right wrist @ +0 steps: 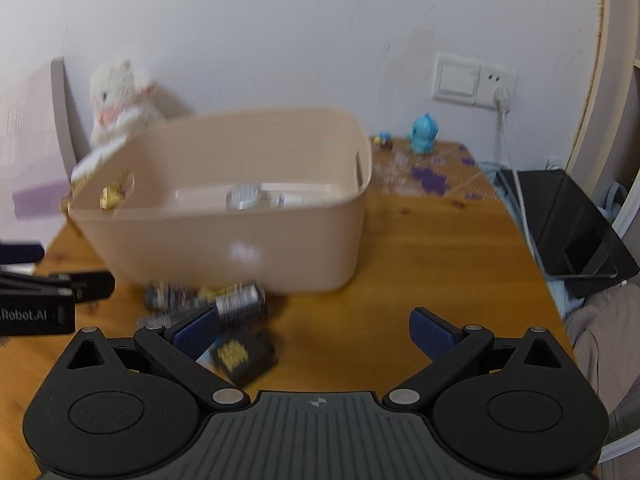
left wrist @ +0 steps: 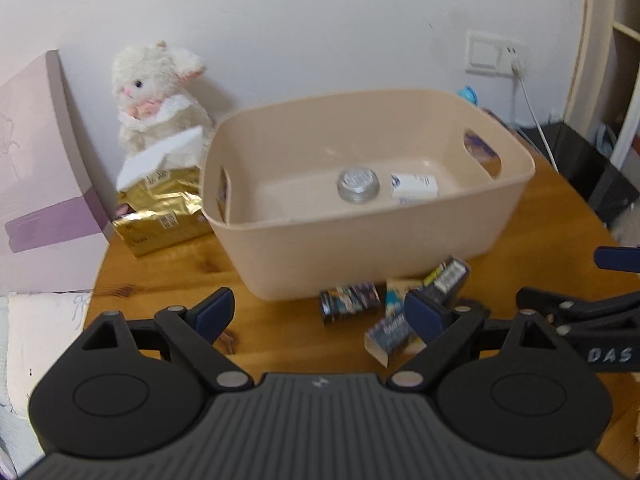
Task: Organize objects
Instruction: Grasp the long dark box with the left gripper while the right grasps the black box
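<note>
A beige plastic bin [left wrist: 360, 248] stands on the wooden table [left wrist: 168, 276]. Inside it lie a small round jar with a silver lid [left wrist: 358, 184] and a small white box [left wrist: 414, 188]. Several small printed boxes [left wrist: 350, 302] lie on the table in front of the bin; they also show in the right wrist view [right wrist: 240, 300]. My left gripper [left wrist: 320, 314] is open and empty, just short of these boxes. My right gripper [right wrist: 314, 330] is open and empty, with a dark box [right wrist: 244, 356] by its left finger. The bin shows blurred in the right wrist view [right wrist: 224, 220].
A white plush rabbit [left wrist: 160, 92] and a gold packet [left wrist: 160, 212] sit left of the bin by a lilac panel [left wrist: 36, 176]. A blue figurine [right wrist: 424, 136] stands at the back right. A black box [right wrist: 576, 224] sits off the table's right edge.
</note>
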{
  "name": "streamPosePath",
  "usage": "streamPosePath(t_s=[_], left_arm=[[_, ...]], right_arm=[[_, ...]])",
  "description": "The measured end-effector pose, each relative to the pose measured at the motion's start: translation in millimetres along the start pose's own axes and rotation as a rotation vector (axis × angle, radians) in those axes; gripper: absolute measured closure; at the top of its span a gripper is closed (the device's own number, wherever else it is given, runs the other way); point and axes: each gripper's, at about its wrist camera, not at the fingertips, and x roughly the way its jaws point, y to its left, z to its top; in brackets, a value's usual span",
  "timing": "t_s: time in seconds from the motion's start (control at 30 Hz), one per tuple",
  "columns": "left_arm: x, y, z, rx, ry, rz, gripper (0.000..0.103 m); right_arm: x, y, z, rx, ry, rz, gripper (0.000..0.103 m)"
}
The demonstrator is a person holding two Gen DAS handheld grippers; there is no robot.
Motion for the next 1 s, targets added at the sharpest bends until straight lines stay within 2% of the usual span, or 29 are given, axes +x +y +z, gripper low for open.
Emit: streamPosePath(t_s=[0.13, 0.33, 0.6, 0.7, 0.8, 0.93, 1.0], left_arm=[[12, -6, -13, 0.026, 0.03, -0.038, 0.011], [27, -11, -25, 0.054, 0.035, -0.068, 0.011], [50, -18, -21, 0.082, 0.052, -0.119, 0.011], [58, -21, -18, 0.086, 0.053, -0.139, 0.013], [66, -24, -14, 0.093, 0.054, -0.153, 0.02], [78, -23, -13, 0.079, 0.081, -0.173, 0.04], [82, -21, -14, 0.061, 0.089, -0.182, 0.044]], right_arm=[[14, 2, -17, -0.002, 0.048, 0.03, 0.0], [28, 4, -30, -0.03, 0.09, 0.059, 0.0], [50, 18, -36, -0.129, 0.1, 0.086, 0.001], [59, 20, -35, -0.144, 0.101, 0.099, 0.006], [69, 21, -32, -0.152, 0.102, 0.109, 0.011], [75, 25, -27, -0.167, 0.075, 0.104, 0.016], [75, 27, -25, -0.173, 0.058, 0.108, 0.023]])
